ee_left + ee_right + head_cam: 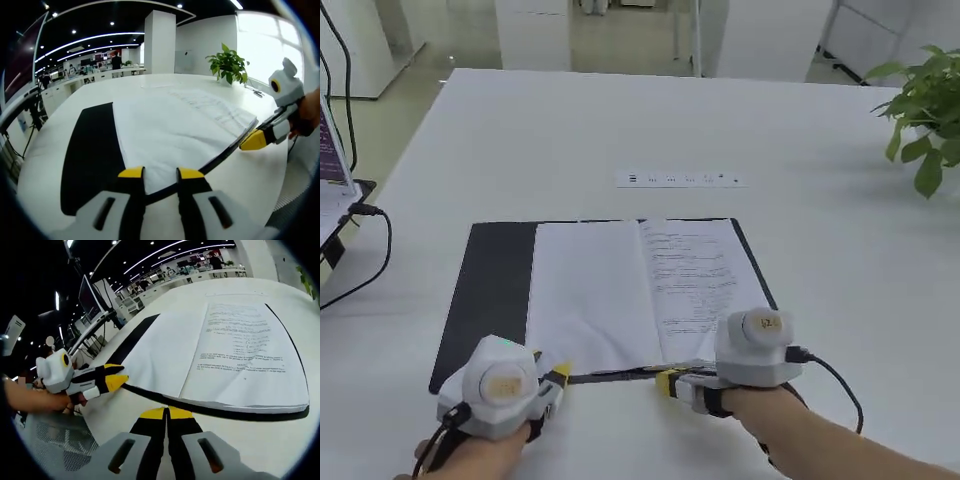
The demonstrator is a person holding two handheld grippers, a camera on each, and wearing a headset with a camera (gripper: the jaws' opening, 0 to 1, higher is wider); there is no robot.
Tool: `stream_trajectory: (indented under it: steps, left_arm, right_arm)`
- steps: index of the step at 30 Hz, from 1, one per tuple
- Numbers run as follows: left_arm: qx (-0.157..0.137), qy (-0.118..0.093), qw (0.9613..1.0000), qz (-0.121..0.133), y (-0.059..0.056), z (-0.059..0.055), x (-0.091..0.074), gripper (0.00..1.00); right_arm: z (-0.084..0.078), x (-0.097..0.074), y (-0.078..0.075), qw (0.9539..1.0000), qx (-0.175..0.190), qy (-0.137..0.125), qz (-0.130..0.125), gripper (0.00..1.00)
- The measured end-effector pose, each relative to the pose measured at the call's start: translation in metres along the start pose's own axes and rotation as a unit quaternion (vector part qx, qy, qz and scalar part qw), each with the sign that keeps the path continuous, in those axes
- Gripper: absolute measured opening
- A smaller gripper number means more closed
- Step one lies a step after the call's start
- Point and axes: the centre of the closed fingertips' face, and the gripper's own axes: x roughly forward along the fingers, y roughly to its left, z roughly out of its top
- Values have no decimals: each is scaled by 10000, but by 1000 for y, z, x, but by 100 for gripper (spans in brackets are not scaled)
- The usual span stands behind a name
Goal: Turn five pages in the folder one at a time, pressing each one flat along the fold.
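Left claw [161, 174]: parted by a narrow gap, yellow tips just over the near edge of the folder [490, 290], toward its left half; nothing seen clamped between the jaws. Cannot tell whether touching the edge.
Right claw [167, 413]: jaws pressed together, tips side by side with no gap, nothing caught between them; low at the folder's near edge, just short of the black cover, below the right-hand leaves. Both claws pointed inward at each other along that near edge, apart.
Folder: open flat on the white table [840, 250], black inner cover bare on its left side. Inside: blank page [590, 295] left of the fold, slightly bowed; printed page [700, 280] right of the fold, on a thin stack of sheets.
Beyond the folder's far edge: white strip [680, 179] with small markings. Far right of the folder: plant [925, 110]. Far left of the folder: laptop [330, 170] with a black cable [375, 265].
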Motion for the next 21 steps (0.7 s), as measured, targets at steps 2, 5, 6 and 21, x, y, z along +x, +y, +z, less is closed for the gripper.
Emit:
stream_trajectory:
  steps: [2,5,6,21]
  left_arm:
    - [1,10,10000,1,0,0,0,24]
    - [-43,9,10000,5,0,0,0,24]
    - [-84,6,10000,12,0,0,0,24]
    - [-1107,360,9924,-402,-8,29,-32,39]
  right_arm:
    - [-1,-9,5,9999,109,-100,30,0]
    - [5,-21,10,9988,279,-399,45,0]
    - [7,-27,13,9979,384,-524,29,0]
    - [45,-107,9,9857,349,-1445,-799,0]
